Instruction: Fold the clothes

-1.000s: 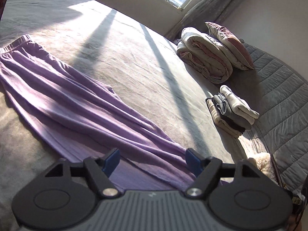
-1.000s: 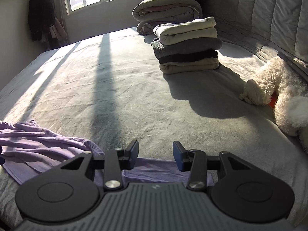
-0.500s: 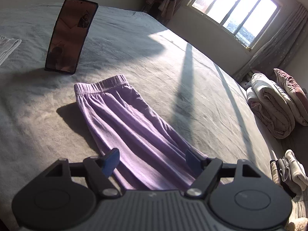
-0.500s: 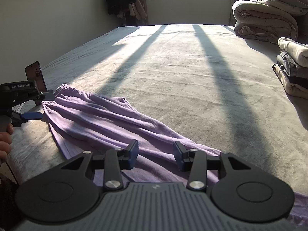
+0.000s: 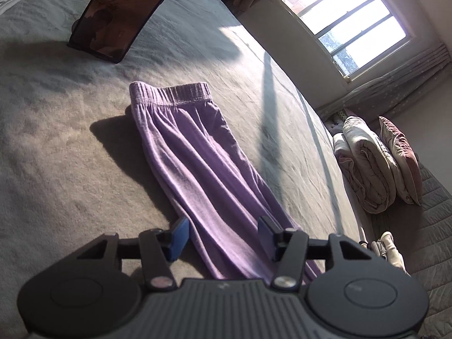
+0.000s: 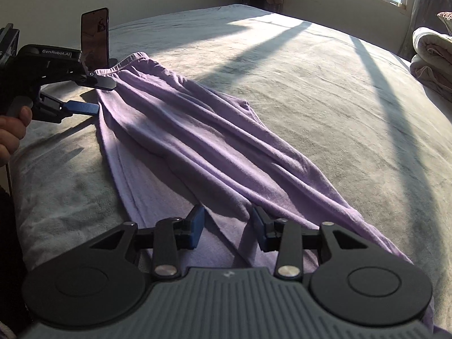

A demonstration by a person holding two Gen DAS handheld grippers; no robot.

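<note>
Left to right: a hand [image 6: 11, 130] holds the left gripper [image 6: 104, 96] at the waistband side of the long purple knit trousers [image 6: 197, 141]. Its jaws have just been closing, gapped, edge of cloth between them, grip unclear. A dark upright phone [image 6: 94, 35] stands behind. Trousers lie flat, lengthwise on the grey plush bed cover [image 6: 310, 84]. The right gripper [image 6: 227, 227] is over the leg end, jaws narrowing, half apart, not pinching. Folded pale quilt [image 5: 364, 166] far right.

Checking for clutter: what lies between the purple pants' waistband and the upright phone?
Only bare grey bedspread, in the left wrist view, between waistband and phone.
</note>
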